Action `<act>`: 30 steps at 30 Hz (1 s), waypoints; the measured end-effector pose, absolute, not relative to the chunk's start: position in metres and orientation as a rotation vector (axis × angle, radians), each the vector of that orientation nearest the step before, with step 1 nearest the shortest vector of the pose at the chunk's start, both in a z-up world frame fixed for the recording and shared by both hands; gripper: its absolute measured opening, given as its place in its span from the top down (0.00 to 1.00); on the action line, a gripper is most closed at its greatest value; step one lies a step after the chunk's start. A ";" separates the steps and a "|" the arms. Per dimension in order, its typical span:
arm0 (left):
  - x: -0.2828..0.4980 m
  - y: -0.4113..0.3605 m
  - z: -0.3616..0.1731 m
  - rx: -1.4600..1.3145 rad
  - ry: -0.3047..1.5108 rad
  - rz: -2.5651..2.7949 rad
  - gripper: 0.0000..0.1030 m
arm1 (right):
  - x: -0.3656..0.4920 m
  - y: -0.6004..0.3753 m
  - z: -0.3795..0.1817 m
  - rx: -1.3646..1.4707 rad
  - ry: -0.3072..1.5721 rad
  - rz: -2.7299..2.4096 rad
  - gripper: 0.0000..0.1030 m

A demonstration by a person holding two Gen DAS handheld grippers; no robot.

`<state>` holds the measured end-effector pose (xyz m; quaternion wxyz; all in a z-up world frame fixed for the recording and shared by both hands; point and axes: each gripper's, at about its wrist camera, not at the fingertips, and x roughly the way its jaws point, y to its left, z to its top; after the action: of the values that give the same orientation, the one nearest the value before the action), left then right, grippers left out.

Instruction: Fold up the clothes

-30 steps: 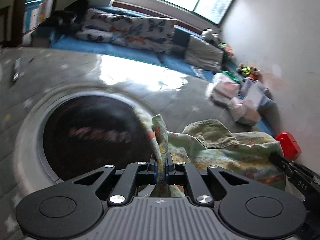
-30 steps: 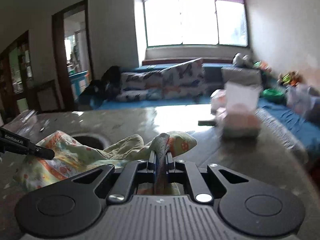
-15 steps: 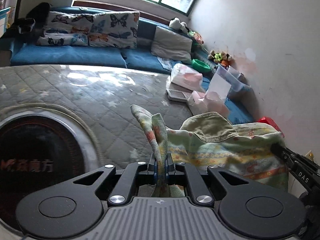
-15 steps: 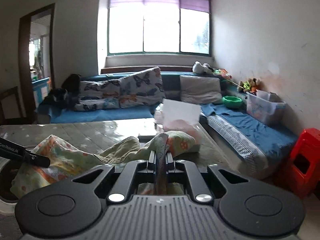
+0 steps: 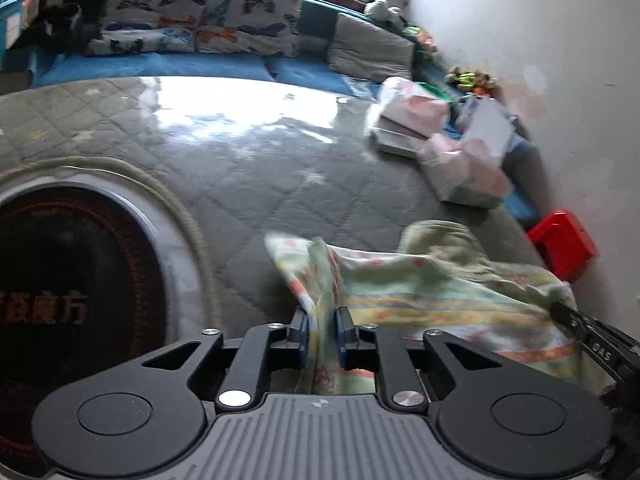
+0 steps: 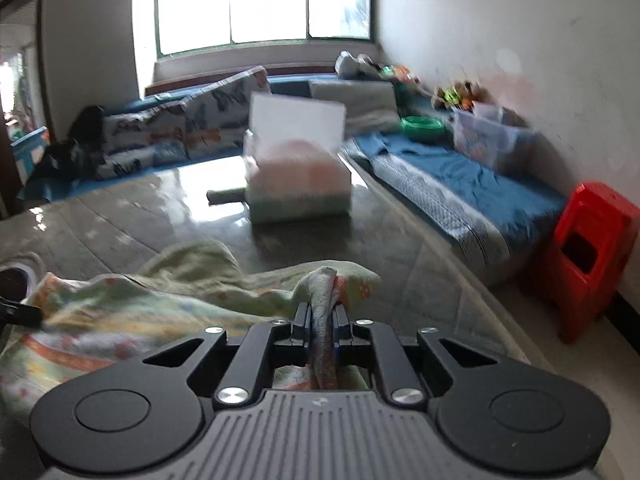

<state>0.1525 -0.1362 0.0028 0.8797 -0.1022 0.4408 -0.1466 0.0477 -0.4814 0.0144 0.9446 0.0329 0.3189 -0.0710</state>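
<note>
A pale green garment with orange and yellow print lies bunched on the grey quilted table. One edge of it rises between the jaws of my left gripper. Those jaws are opening, and the blue pads stand a little apart from the cloth. In the right wrist view the same garment spreads to the left, and my right gripper is shut on a twisted fold of it. The right gripper's fingers show at the right edge of the left wrist view.
A round dark inset with red lettering sits in the table at the left. Pink and white packages stand farther back on the table. A red stool is beside the table's right edge, and a blue sofa runs along the wall.
Both grippers have sunk toward the table with the garment, which now rests lower and flatter. The left jaws have parted from the cloth; the right jaws still pinch their fold.
</note>
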 end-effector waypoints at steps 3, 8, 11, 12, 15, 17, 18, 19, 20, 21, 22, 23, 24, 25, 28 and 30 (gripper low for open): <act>0.153 -0.131 0.006 -0.188 0.895 -0.275 0.65 | 0.047 -0.482 0.010 0.062 0.659 -0.168 0.84; 0.149 -0.137 0.021 -0.158 0.834 -0.291 0.64 | 0.042 -0.465 0.023 0.033 0.606 -0.104 0.75; 0.148 -0.148 0.026 -0.158 0.825 -0.338 0.64 | 0.048 -0.445 0.025 0.057 0.627 0.006 0.63; 0.147 -0.152 0.024 -0.158 0.832 -0.351 0.64 | 0.050 -0.438 0.023 0.060 0.637 0.038 0.54; 0.147 -0.166 0.017 -0.159 0.857 -0.389 0.57 | 0.058 -0.414 0.014 0.025 0.669 0.084 0.54; 0.147 -0.174 0.008 -0.154 0.879 -0.409 0.51 | 0.063 -0.407 0.007 0.026 0.684 0.088 0.46; 0.147 -0.178 0.004 -0.148 0.887 -0.414 0.51 | 0.066 -0.404 0.003 0.026 0.691 0.089 0.44; 0.146 -0.181 0.000 -0.135 0.892 -0.417 0.49 | 0.068 -0.403 0.000 0.024 0.698 0.087 0.43; 0.145 -0.185 -0.003 -0.123 0.896 -0.420 0.47 | 0.068 -0.404 -0.001 0.031 0.696 0.086 0.40; 0.144 -0.187 -0.007 -0.110 0.897 -0.423 0.46 | 0.066 -0.407 -0.001 0.039 0.693 0.084 0.38; 0.141 -0.189 -0.007 -0.094 0.883 -0.429 0.44 | 0.062 -0.408 0.001 0.039 0.689 0.086 0.38; 0.138 -0.190 -0.007 -0.077 0.874 -0.432 0.42 | 0.059 -0.409 0.003 0.040 0.686 0.087 0.36; 0.135 -0.190 -0.006 -0.062 0.866 -0.435 0.41 | 0.055 -0.410 0.005 0.040 0.682 0.089 0.33; 0.132 -0.189 -0.005 -0.060 0.862 -0.438 0.39 | 0.051 -0.410 0.007 0.040 0.679 0.091 0.31; 0.122 -0.186 -0.002 -0.052 0.848 -0.443 0.31 | 0.033 -0.411 0.012 0.032 0.667 0.101 0.26; 0.113 -0.185 -0.001 -0.026 0.833 -0.438 0.30 | 0.022 -0.411 0.010 0.020 0.669 0.097 0.22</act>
<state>0.1129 -0.1852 -0.0007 0.8911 -0.0123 0.4015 -0.2110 0.0218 -0.4106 0.0104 0.9434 0.0097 0.3281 0.0475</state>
